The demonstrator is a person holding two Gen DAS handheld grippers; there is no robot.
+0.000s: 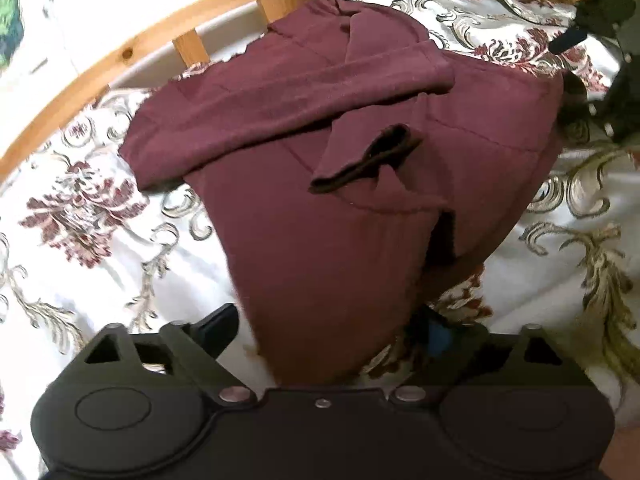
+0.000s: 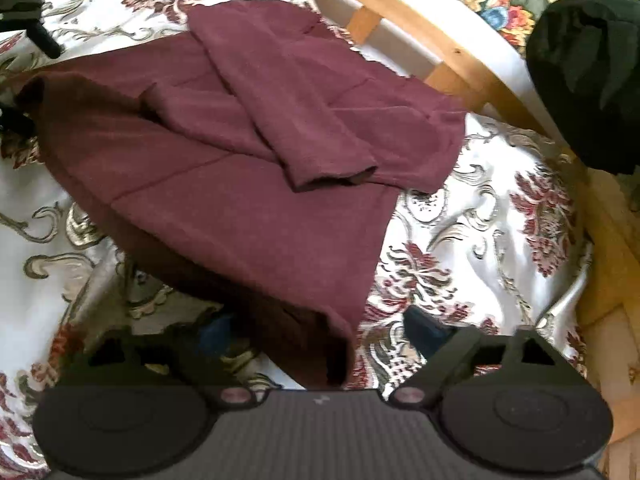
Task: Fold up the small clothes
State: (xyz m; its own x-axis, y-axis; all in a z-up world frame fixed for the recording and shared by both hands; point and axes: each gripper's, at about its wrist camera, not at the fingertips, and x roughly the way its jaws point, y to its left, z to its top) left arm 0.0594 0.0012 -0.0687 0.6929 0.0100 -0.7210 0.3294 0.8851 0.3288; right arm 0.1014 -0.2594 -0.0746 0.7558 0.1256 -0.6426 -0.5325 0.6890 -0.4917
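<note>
A maroon long-sleeved garment (image 1: 320, 184) lies on a floral bedspread (image 1: 80, 216), both sleeves folded across its body. Its near hem rises into my left gripper (image 1: 326, 332), whose fingers stand wide apart around the cloth. In the right wrist view the same garment (image 2: 224, 184) has a lower corner lifted between the spread fingers of my right gripper (image 2: 320, 336). The right gripper also shows at the far right of the left wrist view (image 1: 608, 60). The grip on the cloth is hidden under the fabric in both views.
A wooden bed rail (image 1: 120, 60) curves along the far edge of the bed; it also shows in the right wrist view (image 2: 452, 56). A dark green bundle (image 2: 588, 80) sits beyond the rail at right. Bedspread (image 2: 480, 240) lies open on both sides.
</note>
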